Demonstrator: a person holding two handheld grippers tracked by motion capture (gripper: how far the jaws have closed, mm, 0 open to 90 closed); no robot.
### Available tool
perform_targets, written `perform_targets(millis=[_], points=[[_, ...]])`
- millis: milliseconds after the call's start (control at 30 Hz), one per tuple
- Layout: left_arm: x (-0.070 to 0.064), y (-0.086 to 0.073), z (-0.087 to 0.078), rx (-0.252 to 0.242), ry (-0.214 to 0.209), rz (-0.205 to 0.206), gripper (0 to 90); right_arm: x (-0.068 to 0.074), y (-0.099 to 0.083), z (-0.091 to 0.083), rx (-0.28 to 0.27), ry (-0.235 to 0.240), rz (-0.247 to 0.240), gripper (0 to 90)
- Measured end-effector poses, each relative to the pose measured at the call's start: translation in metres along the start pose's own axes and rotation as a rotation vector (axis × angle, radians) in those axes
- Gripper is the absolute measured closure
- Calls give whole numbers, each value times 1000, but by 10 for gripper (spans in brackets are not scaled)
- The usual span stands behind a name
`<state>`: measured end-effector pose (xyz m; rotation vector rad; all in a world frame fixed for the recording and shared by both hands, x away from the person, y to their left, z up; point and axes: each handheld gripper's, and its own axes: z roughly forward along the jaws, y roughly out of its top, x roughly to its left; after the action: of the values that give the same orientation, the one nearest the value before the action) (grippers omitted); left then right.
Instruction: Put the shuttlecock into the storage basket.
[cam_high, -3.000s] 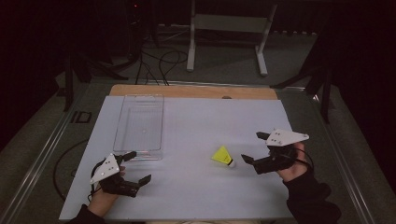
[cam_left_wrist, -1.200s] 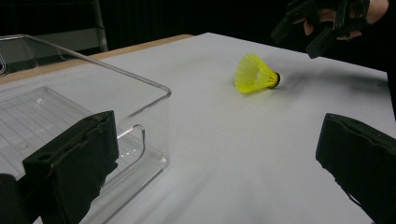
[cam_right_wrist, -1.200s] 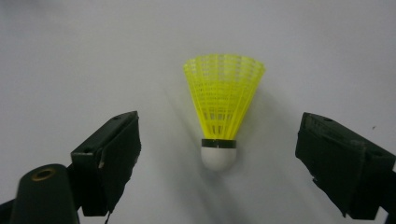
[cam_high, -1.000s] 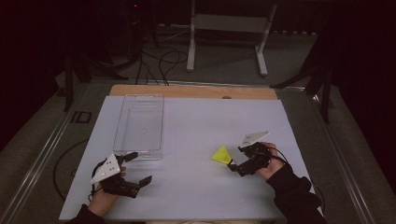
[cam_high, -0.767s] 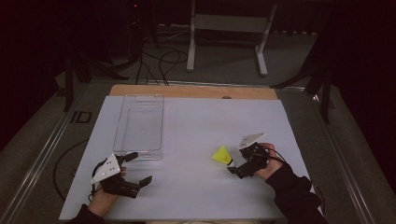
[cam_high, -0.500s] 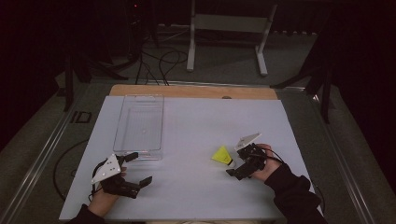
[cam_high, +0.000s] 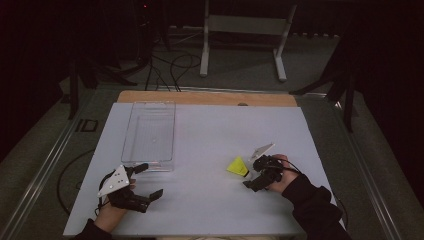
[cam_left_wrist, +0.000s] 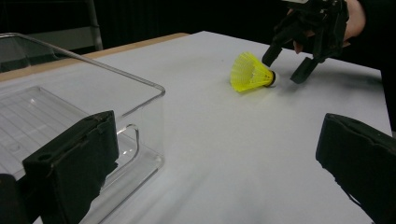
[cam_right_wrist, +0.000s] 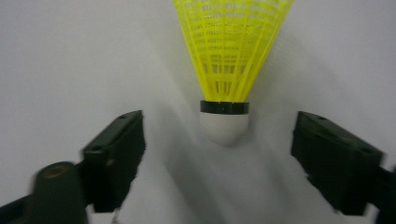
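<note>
A yellow shuttlecock (cam_high: 237, 166) lies on its side on the white table (cam_high: 205, 135), right of centre, its white cork pointing toward my right gripper (cam_high: 251, 173). In the right gripper view the cork (cam_right_wrist: 224, 125) sits just ahead of the gap between the spread jaws, and the right gripper (cam_right_wrist: 223, 140) is open and touches nothing. My left gripper (cam_high: 150, 181) rests open near the front left of the table. From the left gripper view the shuttlecock (cam_left_wrist: 250, 72) and the right gripper (cam_left_wrist: 283, 68) show far off, beyond the open left gripper (cam_left_wrist: 215, 168).
A clear plastic tray (cam_high: 131, 132) stands empty at the left, just beyond the left gripper; its near corner (cam_left_wrist: 149, 100) is close to the left jaw. A wooden strip (cam_high: 205, 98) runs along the far edge. A metal stand (cam_high: 245, 30) and cables lie beyond.
The right gripper has come in from the right and lower, up to the shuttlecock's cork end. The left gripper, shuttlecock and tray have stayed put.
</note>
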<state>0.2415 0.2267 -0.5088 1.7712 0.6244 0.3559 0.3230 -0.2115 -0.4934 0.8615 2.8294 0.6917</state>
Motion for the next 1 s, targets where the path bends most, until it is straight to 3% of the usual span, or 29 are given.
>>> perform_targets(millis=[233, 500, 667, 867, 1000], points=[[0, 0, 0, 1, -1, 0, 1, -1, 2, 5, 30, -27, -3, 300], [0, 0, 0, 1, -2, 1, 0, -2, 6, 12, 62, -19, 4, 414], [0, 0, 0, 3, -3, 2, 1, -2, 8, 15, 77, -20, 13, 548], [0, 0, 0, 4, -4, 1, 1, -3, 10, 14, 97, -15, 18, 635], [0, 0, 1, 5, -5, 2, 0, -4, 11, 14, 103, -9, 17, 644]])
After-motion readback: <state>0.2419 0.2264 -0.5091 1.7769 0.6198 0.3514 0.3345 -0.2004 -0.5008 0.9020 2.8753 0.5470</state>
